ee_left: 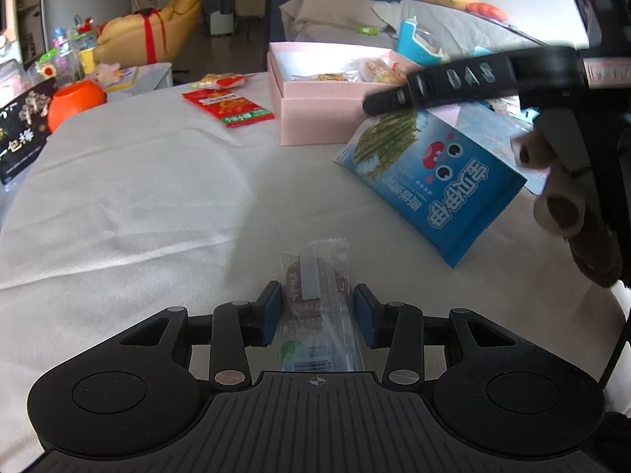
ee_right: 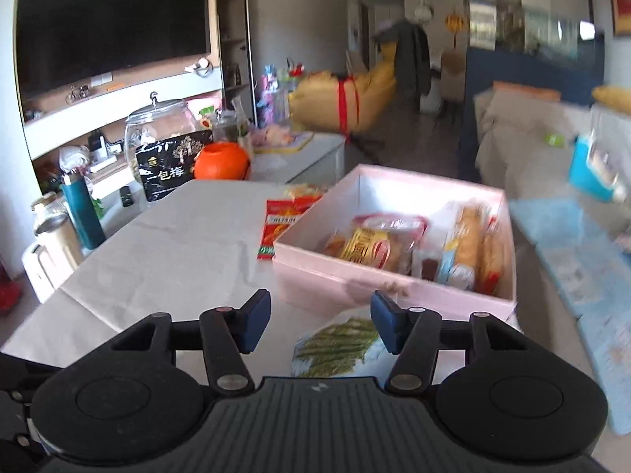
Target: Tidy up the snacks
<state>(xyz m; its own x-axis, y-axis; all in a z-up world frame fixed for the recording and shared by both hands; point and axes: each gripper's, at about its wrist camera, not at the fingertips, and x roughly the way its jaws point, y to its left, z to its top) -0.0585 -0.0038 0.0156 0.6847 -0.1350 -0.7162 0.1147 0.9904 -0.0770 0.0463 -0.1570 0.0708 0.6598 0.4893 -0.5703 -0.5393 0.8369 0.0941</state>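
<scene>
My left gripper (ee_left: 318,313) is shut on a small clear-wrapped brown snack (ee_left: 315,276), which stands up between the blue pads over the white cloth. A blue snack bag (ee_left: 430,181) printed with green sticks lies tilted in front of the pink box (ee_left: 315,118). In the right wrist view its top end (ee_right: 339,347) lies low between the pads of my right gripper (ee_right: 321,325), nearer the right pad, and neither pad presses on it. From the left wrist view, one black finger (ee_left: 394,96) reaches over the bag's far end. The pink box (ee_right: 355,287) holds several wrapped snacks.
A red packet (ee_left: 228,108) and another packet (ee_left: 224,80) lie left of the box. A black bag (ee_left: 19,134) and an orange round container (ee_left: 77,102) stand at the table's left edge. A teal bottle (ee_right: 83,213) and glass jar (ee_right: 157,126) stand beyond. A person's fingers (ee_left: 560,209) hold the right gripper.
</scene>
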